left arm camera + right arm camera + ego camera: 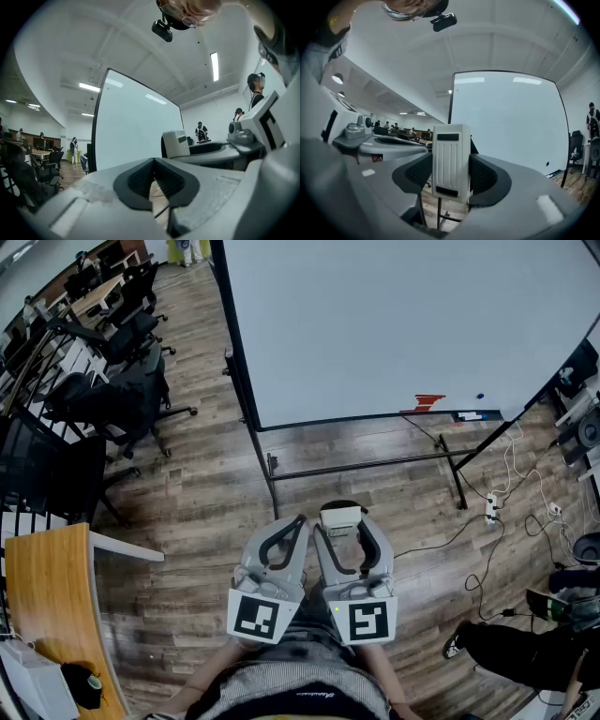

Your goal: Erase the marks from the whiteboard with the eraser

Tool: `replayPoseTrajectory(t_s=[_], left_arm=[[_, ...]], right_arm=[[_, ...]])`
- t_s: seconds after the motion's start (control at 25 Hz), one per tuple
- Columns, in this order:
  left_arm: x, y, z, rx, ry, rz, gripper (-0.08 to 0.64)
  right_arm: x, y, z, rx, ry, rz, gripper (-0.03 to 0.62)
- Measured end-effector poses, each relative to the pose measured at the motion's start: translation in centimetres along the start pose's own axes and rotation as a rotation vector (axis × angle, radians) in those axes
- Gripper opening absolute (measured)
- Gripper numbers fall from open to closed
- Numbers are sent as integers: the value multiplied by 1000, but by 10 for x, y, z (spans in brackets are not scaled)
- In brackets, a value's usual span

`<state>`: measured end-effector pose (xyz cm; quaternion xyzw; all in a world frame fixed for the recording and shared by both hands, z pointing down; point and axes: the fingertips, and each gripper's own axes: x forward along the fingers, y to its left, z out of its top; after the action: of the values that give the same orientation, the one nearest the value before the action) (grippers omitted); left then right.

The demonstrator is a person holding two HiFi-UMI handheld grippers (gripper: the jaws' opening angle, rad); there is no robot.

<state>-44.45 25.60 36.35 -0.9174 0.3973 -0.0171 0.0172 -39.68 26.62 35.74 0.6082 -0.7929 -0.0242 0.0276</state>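
Observation:
The whiteboard (403, 315) stands on a black frame ahead of me. Its face is mostly blank, with red marks (429, 401) and a small blue dot (480, 397) near the bottom edge. My right gripper (345, 523) is shut on a white ribbed eraser (340, 516), held low over the floor and well short of the board. In the right gripper view the eraser (451, 161) stands upright between the pads, with the whiteboard (506, 122) behind it. My left gripper (292, 527) sits beside it, shut on nothing; in its own view the jaws (153, 165) meet.
Black office chairs (122, 381) crowd the left side. A wooden desk (47, 606) is at the near left. Cables and a power strip (490, 510) lie on the floor to the right of the board's stand. A person's legs (506, 648) are at the lower right.

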Motion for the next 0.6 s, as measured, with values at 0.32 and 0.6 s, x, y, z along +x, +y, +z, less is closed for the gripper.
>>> replayPoseTrajectory(t_s=[0.32,0.6], left_arm=[[13,8,-4,-30,6,-10,3],[73,28,-6,-60,12,-2,3]], right_arm=[[14,-5,-3,51,-11,24,253],[67,-49,-7,52,-5,36,254]])
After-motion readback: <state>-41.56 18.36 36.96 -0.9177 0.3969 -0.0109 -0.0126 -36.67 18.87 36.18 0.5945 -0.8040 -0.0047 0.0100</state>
